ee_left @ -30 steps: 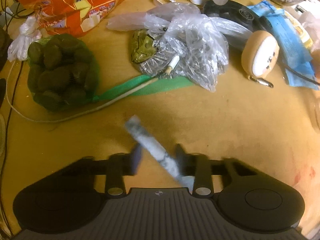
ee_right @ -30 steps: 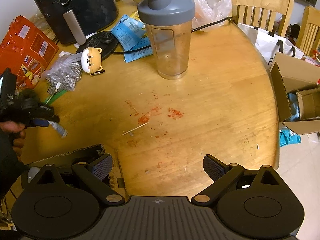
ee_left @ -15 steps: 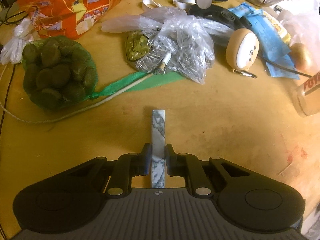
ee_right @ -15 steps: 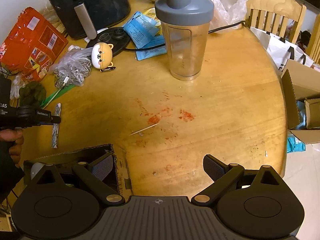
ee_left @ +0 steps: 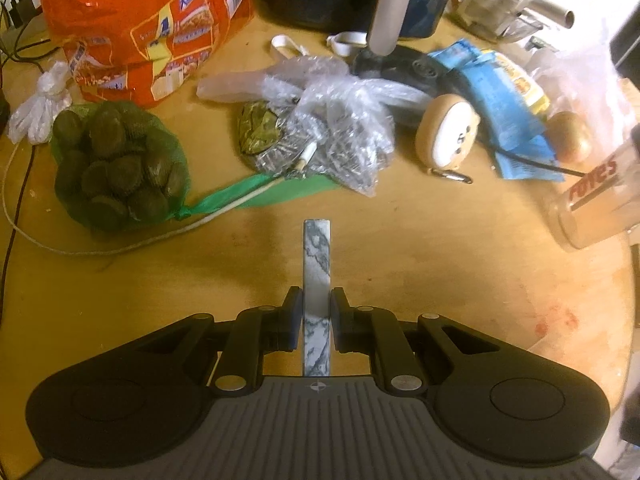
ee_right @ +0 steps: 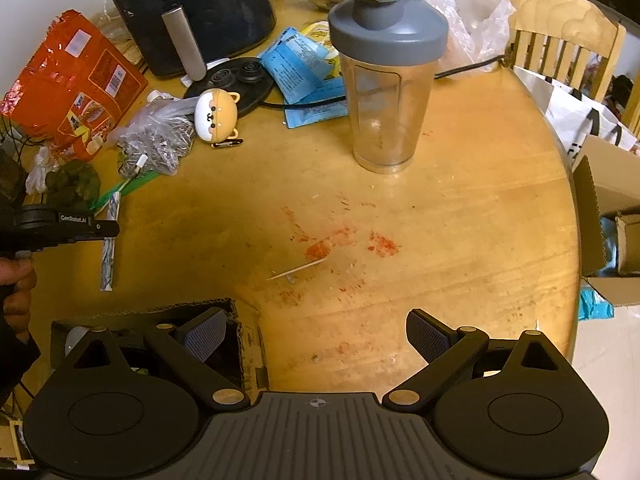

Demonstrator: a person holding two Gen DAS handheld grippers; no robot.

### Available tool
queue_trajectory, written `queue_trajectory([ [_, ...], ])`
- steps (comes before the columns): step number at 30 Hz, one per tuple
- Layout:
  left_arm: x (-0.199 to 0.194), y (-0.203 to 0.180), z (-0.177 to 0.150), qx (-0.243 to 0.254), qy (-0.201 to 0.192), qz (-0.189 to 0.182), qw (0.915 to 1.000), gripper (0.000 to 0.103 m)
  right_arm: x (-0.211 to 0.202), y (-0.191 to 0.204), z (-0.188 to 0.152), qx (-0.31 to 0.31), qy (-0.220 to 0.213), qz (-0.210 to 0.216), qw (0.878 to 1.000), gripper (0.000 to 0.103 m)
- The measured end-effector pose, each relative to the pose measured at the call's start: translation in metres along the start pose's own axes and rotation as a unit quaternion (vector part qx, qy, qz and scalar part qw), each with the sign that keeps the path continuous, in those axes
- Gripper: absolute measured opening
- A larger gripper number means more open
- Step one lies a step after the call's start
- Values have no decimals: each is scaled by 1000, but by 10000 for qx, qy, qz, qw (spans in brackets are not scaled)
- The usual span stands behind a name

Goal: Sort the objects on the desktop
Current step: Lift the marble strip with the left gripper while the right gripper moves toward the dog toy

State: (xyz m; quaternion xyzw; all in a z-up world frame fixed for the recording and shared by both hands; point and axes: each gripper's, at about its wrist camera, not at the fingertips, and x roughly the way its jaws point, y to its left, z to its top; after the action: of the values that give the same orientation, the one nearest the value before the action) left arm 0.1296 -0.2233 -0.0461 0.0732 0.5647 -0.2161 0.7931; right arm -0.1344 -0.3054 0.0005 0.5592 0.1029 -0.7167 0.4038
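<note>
A narrow marble-patterned strip [ee_left: 317, 264] points straight ahead, and my left gripper [ee_left: 316, 312] is shut on its near half over the wooden table [ee_left: 420, 264]. In the right wrist view the same strip [ee_right: 108, 258] hangs from the left gripper [ee_right: 109, 229] at the table's left side, with a hand behind it. My right gripper [ee_right: 316, 336] stands wide open with nothing between its fingers, above the table's near edge. A shaker bottle [ee_right: 386, 92] with a grey lid stands upright further back.
Clutter lines the far side: an orange snack bag [ee_left: 148, 28], a green net bag [ee_left: 116, 168], a crumpled clear bag [ee_left: 336, 128], a plush toy [ee_left: 448, 136], blue packets [ee_left: 504, 100], an air fryer [ee_right: 192, 12]. A cardboard box [ee_right: 244, 344] sits under my right gripper's left finger. A toothpick [ee_right: 298, 270] lies near red stains.
The strip swung from tilted to straight between the left fingers, which closed on it. The left gripper drew back from the clutter. The right gripper moved slightly closer to the shaker.
</note>
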Motion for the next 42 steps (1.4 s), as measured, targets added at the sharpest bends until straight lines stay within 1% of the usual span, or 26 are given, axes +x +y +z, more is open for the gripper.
queue_trajectory([
  [6,-24,0,-6,-74,-211,-75,9997,15,3,8,8,-174,-29,112,9998,97],
  [11,-45,0,-12,-97,-441,-253,9987,15,7,15,16,-325,-49,196,9993,97],
  [19,-76,3,-23,-370,-743,-322,9960,15,12,26,29,-555,-141,289,9979,97],
  [27,-99,6,-36,-615,-947,-407,9928,15,17,40,45,-775,-316,343,9959,97],
  [34,-113,7,-48,-800,-1009,-510,9904,15,26,49,60,-932,-422,337,9942,97],
  [42,-124,16,-58,-1113,-1023,-436,9875,15,39,57,76,-1080,-500,351,9923,97],
])
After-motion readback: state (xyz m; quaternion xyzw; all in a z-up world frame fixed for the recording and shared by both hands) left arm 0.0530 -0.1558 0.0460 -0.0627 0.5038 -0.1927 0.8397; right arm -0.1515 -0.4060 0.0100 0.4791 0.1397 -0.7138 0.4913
